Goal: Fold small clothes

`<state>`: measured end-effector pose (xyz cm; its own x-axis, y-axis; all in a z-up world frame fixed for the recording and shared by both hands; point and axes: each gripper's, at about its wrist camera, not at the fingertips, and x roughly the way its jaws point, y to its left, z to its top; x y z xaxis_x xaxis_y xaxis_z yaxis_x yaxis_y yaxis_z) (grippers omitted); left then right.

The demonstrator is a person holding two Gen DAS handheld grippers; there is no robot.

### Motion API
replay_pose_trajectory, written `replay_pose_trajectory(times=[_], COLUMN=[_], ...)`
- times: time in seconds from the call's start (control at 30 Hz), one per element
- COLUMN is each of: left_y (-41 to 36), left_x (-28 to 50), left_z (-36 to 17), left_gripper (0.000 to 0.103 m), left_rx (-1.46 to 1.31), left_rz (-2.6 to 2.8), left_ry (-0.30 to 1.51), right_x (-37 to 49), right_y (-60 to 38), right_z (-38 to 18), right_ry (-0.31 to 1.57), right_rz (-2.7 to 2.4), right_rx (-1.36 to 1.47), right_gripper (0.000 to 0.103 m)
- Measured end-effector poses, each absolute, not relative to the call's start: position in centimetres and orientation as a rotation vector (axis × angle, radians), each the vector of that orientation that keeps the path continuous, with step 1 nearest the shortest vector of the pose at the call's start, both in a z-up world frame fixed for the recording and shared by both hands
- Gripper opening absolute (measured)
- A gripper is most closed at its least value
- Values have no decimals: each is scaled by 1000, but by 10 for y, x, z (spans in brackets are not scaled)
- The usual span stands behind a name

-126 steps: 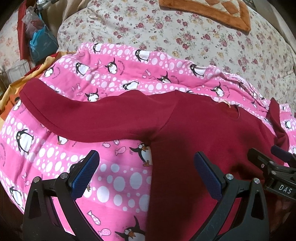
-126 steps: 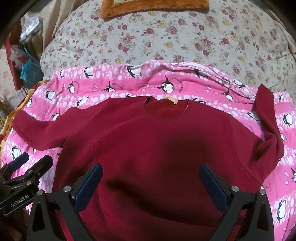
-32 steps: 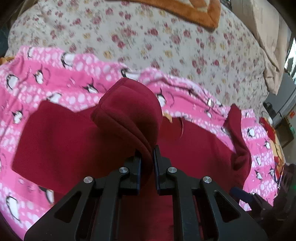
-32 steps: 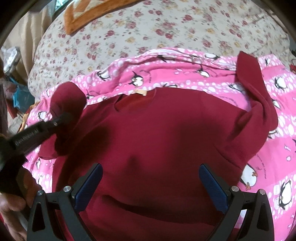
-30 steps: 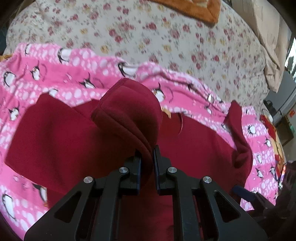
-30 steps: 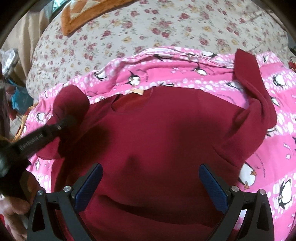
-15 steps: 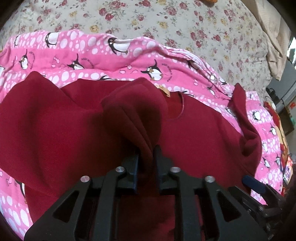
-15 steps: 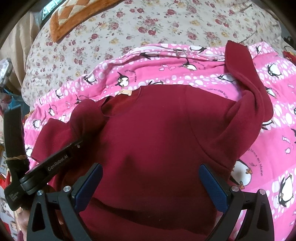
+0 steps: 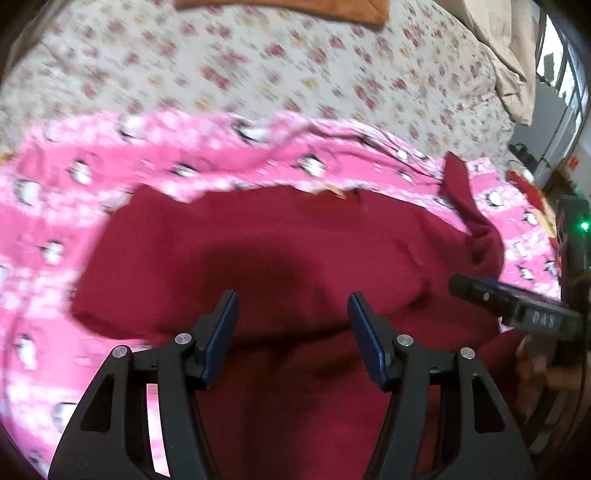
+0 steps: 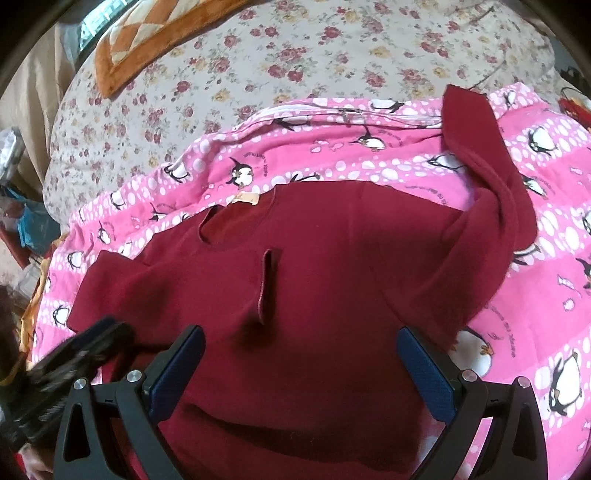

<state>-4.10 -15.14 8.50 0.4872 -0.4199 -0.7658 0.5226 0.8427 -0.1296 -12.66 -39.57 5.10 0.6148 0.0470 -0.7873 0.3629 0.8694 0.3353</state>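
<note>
A: Step? Where's the top?
B: Maroon long-sleeve top [image 10: 317, 295] flat on penguin blanket [image 10: 406, 155], centre of bed. Left sleeve [image 10: 207, 291] laid across chest, cuff mid-body. Left tongs [image 9: 291, 332] released, empty, just above it.
A: Right side?
B: Right tongs [image 10: 299, 365] spread wide, nothing held. Right sleeve [image 10: 487, 192] twisted toward far right, needs grabbing near cuff, folding in.
A: Obstacles?
B: None nearby. Floral quilt [image 10: 332, 48], orange cushion [image 10: 147, 33] far off.

one red sweater [image 10: 332, 295], two blankets [image 10: 369, 155], two grippers [image 10: 299, 369].
</note>
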Motion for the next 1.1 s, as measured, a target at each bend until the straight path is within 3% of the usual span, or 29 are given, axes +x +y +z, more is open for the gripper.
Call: replay_pose_trajectory(times=[0.1, 0.17, 0.3, 0.4, 0.43, 0.53, 0.87, 1.1], left_y=[-122, -104, -79, -63, -59, -48, -48, -53], left_x=[-39, -35, -26, -17, -15, -10, 2, 1], left_z=[88, 85, 68, 53, 49, 42, 38, 34], left_gripper=[61, 61, 61, 61, 61, 61, 61, 61], left_rx=[158, 165, 173, 138, 126, 93, 3, 9], left_rz=[-483, -426, -304, -237, -217, -171, -153, -163], left_ry=[847, 836, 860, 903, 914, 931, 955, 964], right_x=[-111, -99, -67, -57, -55, -56, -81, -84], right_y=[-386, -381, -375, -362, -358, -351, -364, -393], right_z=[48, 45, 28, 28, 29, 43, 135, 145], right_ry=[917, 935, 997, 968, 966, 927, 730, 723], right_rz=[-146, -132, -114, -90, -80, -81, -108, -194], right_rx=[440, 394, 322, 207, 181, 130, 88, 98], right_gripper=[100, 86, 68, 38, 20, 5, 5, 5])
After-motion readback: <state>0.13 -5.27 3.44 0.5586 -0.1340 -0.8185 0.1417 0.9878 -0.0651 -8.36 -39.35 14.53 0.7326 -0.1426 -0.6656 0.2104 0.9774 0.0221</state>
